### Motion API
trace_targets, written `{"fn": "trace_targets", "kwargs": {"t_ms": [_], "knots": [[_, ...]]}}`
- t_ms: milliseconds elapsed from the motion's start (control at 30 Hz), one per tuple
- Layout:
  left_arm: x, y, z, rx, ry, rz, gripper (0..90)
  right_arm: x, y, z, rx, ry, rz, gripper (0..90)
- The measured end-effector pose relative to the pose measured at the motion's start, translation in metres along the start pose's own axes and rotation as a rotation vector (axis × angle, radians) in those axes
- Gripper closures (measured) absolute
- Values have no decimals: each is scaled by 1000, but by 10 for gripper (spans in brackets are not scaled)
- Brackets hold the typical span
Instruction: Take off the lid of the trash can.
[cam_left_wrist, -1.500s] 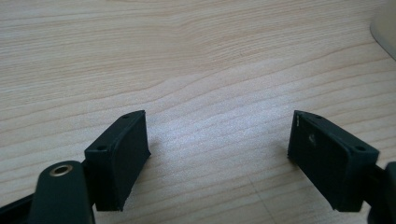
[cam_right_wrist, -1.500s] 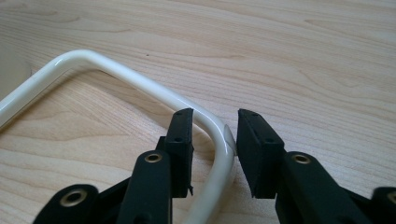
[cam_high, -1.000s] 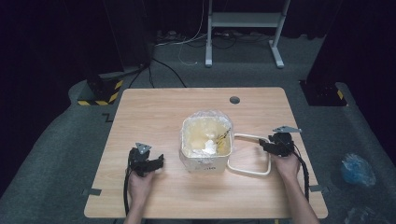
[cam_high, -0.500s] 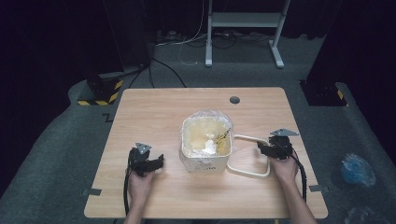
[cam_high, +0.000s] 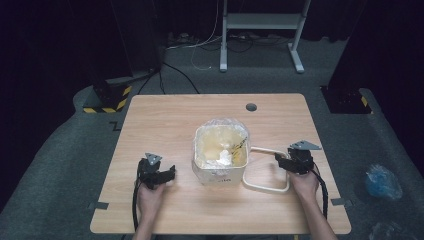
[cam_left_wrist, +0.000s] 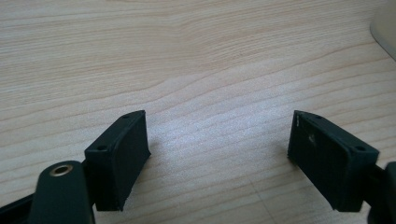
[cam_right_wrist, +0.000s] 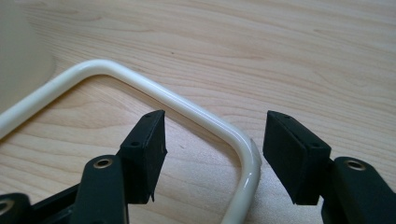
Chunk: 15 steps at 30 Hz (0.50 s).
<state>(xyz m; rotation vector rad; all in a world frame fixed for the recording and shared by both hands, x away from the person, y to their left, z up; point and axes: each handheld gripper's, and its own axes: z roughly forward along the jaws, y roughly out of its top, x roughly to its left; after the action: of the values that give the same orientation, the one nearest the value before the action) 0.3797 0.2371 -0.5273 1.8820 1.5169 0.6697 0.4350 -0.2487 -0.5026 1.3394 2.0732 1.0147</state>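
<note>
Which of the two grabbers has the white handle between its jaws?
The right gripper. The bucket's white handle runs between its open jaws, which have just been opening. The left gripper has only bare table between its jaws.

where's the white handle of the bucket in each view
High view: the white handle lies flat on the table, right of the bucket.
Left gripper view: not in it.
Right gripper view: the handle curves between the open jaws.
Shared landmark: the bucket's cream wall.

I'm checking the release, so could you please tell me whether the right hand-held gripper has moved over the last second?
No. The right hand-held gripper sits by the handle's right side, though its jaws have just been opening.
</note>
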Motion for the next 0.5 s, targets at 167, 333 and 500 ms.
{"fn": "trace_targets", "kwargs": {"t_ms": [167,333,500], "knots": [[0,0,0,-2,1,-2,205,7,-2,-7,-20,35,-14,392],[0,0,0,-1,0,-3,205,17,-8,-10,-16,57,-27,393],[0,0,0,-1,0,-4,205,23,-16,-10,2,69,-41,391]]}}
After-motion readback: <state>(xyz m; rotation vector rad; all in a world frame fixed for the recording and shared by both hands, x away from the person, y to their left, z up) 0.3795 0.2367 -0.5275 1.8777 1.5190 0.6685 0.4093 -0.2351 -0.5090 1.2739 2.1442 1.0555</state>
